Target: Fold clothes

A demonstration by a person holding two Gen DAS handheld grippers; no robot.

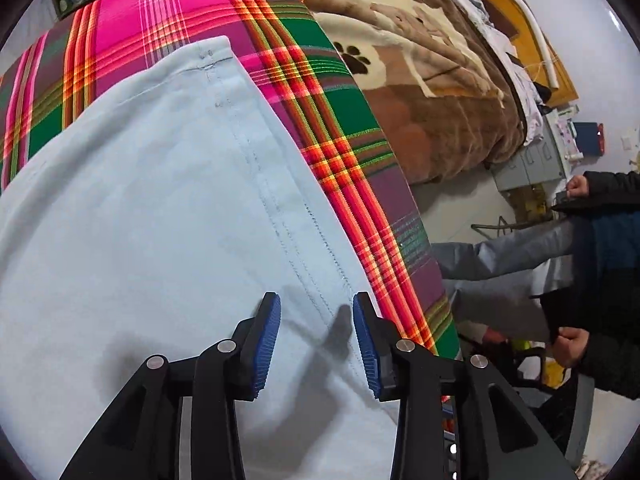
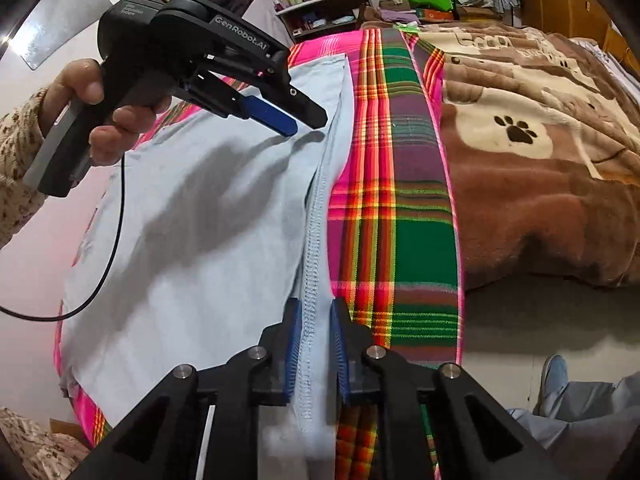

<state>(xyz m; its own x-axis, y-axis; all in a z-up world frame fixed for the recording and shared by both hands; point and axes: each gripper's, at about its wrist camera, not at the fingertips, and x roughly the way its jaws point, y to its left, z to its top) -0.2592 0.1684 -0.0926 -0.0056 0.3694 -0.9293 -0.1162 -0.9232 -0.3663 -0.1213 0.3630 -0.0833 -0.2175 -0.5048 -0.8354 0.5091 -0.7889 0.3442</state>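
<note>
A light blue garment (image 1: 160, 220) lies flat on a bright plaid blanket (image 1: 160, 12) on the bed. In the left wrist view my left gripper (image 1: 316, 308) hovers open just above the garment near its stitched right edge, with nothing between the pads. The right wrist view shows the same garment (image 2: 200, 240) and the left gripper (image 2: 304, 124), held by a hand (image 2: 100, 120) over the cloth's far part. My right gripper (image 2: 316, 312) stands open at the near end, the garment's stitched hem (image 2: 314, 280) lying loose between its pads.
A brown paw-print blanket (image 2: 540, 160) covers the bed to the right of the plaid blanket (image 2: 400, 240). Another person in a dark jacket (image 1: 608, 280) stands at the bedside; grey trousers and a blue shoe (image 2: 556, 376) show there. Cluttered shelves (image 2: 320, 0) stand behind the bed.
</note>
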